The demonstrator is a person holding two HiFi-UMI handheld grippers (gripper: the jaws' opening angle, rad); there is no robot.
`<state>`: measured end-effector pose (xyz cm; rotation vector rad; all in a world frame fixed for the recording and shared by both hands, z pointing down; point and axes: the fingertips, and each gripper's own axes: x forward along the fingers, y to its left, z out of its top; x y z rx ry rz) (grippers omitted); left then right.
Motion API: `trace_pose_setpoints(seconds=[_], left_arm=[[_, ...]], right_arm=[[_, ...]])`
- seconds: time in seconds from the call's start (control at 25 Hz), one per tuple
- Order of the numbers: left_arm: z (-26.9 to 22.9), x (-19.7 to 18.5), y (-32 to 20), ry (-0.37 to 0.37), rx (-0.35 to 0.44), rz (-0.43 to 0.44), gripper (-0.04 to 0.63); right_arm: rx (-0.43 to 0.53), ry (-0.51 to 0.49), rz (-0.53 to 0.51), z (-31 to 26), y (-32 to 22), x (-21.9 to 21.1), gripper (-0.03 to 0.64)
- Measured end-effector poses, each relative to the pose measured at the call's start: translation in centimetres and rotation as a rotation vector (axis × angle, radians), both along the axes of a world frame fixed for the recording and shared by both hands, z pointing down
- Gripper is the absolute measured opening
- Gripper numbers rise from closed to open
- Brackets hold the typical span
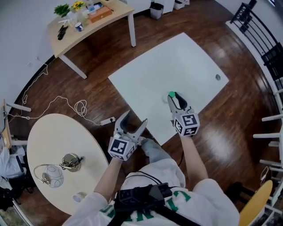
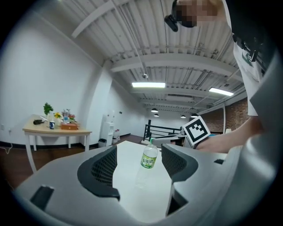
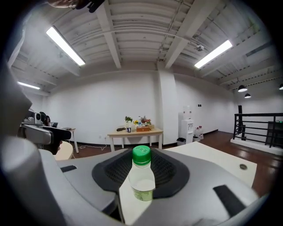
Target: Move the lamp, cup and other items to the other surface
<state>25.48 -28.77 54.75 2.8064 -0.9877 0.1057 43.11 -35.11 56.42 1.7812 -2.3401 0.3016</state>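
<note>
My right gripper [image 1: 175,100] is shut on a clear water bottle [image 1: 171,95] with a green cap, holding it over the near edge of the white table [image 1: 177,62]. In the right gripper view the bottle [image 3: 142,177] stands upright between the dark pads. My left gripper [image 1: 132,126] hangs open and empty over the floor by the table's near corner; past its jaws the left gripper view shows the bottle [image 2: 149,156]. A globe lamp [image 1: 52,175], a metal cup [image 1: 71,162] and a small pale item [image 1: 78,197] sit on the round beige table [image 1: 53,132] at lower left.
A wooden desk [image 1: 115,11] with plants and a box stands at the back left. A power strip and coiled cable [image 1: 82,107] lie on the floor. A small dark disc [image 1: 217,77] sits on the white table. Railings line the right side; a yellow chair [image 1: 256,203] is at bottom right.
</note>
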Motion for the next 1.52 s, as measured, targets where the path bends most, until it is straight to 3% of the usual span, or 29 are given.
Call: trace_pose_setpoints(seconds=[0.16,0.28,0.48,0.76,1.04,1.32,1.52], left_arm=[[0.7,3.5,-1.4,0.004,-0.032,0.072,0.299],[2.0,4.8,-2.1,-0.003,-0.013,0.109,0.299],[0.3,6.4,-1.2,0.026,-0.072,0.115,0.299],[-1.3,4.6,0.3,0.036,-0.051,0.057,0.299],[-5.2,-3.2,3.3,0.060,-0.011,-0.096,0.299],[-8.5,-15.8,9.0,0.083,0.025,-0.389,0.299],[-7.4,-25.7,14.5,0.033,0.094,-0.612,0.299]], right_arm=[[0.018,-0.020,0.030,0.7,-0.8,2.3,0.152],[0.037,-0.022,0.038,0.6,-1.4,2.4,0.156],[0.054,-0.003,0.041,-0.2,-0.7,2.1,0.239],[0.131,-0.064,0.057,-4.1,1.5,2.5,0.239],[0.178,-0.123,-0.127,-8.8,4.4,-6.8,0.239],[0.138,-0.202,-0.493,-9.5,8.3,-23.7,0.239],[0.143,-0.232,-0.731,-9.0,12.1,-34.7,0.239]])
